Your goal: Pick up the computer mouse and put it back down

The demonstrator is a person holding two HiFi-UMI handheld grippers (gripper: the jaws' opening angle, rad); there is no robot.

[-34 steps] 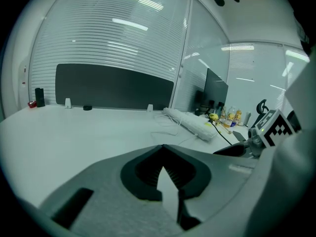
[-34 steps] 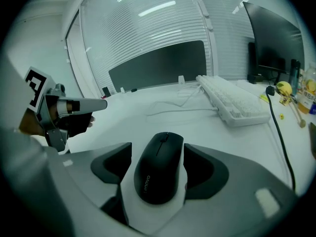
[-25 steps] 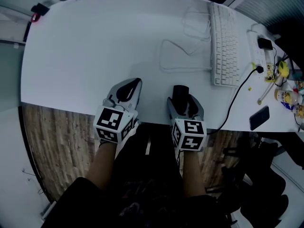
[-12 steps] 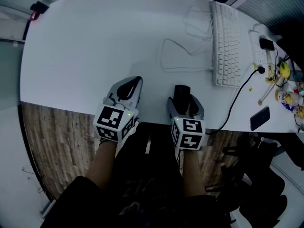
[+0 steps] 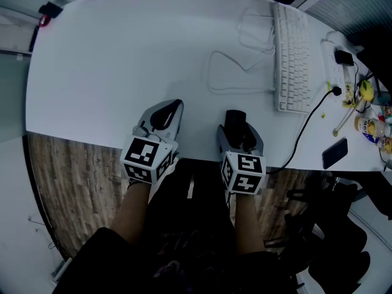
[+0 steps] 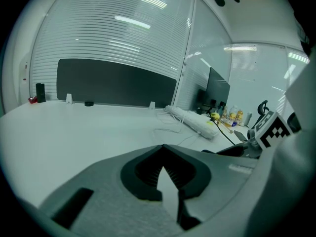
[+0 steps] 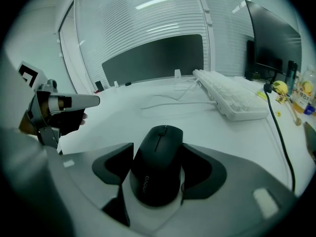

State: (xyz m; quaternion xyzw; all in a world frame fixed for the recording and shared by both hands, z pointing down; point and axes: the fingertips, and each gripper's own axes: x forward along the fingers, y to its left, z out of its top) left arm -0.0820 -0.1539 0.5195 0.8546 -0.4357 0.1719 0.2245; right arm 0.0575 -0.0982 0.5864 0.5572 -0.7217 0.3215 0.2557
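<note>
At lower centre, the right gripper [image 5: 236, 131] grips the computer mouse [image 5: 233, 120] by its sides for lifting; the left gripper [image 5: 163, 116] idles, jaws together.

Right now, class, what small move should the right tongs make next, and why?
Probably lift straight up a little. The right tongs press both sides of the mouse, which seems to rest on the desk near its front edge, so the grip looks ready.
</note>
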